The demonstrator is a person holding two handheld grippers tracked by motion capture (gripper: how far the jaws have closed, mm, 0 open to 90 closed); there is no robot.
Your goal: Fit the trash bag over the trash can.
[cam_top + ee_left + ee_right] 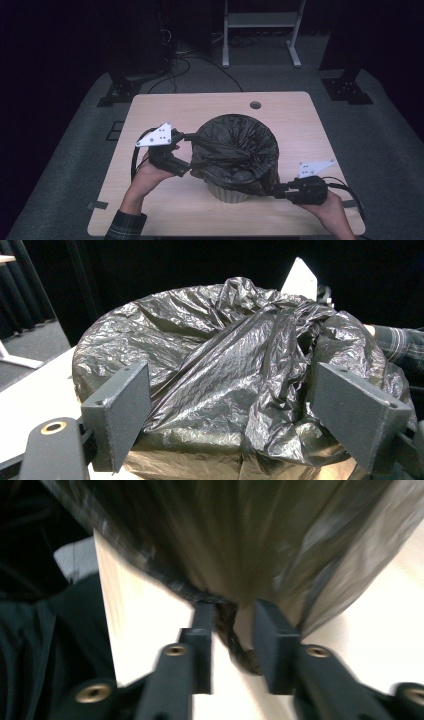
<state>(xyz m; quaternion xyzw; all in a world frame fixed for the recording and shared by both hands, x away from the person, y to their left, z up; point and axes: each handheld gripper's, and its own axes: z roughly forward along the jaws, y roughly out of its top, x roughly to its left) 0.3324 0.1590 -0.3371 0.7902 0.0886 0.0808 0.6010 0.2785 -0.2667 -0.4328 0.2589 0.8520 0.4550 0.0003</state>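
Note:
A black trash bag (235, 145) lines a pale bin (227, 194) that stands mid-table; its crumpled top lies loosely across the bin's mouth. My left gripper (189, 152) is at the bin's left rim with its jaws wide apart. In the left gripper view a bulging fold of the bag (225, 380) lies between them (235, 390), and no pad visibly presses on it. Low at the bin's front right, my right gripper (277, 192) points at the bag's lower hem. A strand of that hem (235, 635) sits in the narrow gap between its jaws (232, 617), unpinched.
The wooden table (165, 105) has a round cable hole (255, 105) at the back. On the floor behind stand a white frame (260, 20) and two black stand bases (117, 92) (347, 90), with cables. Bare tabletop lies on both sides of the bin.

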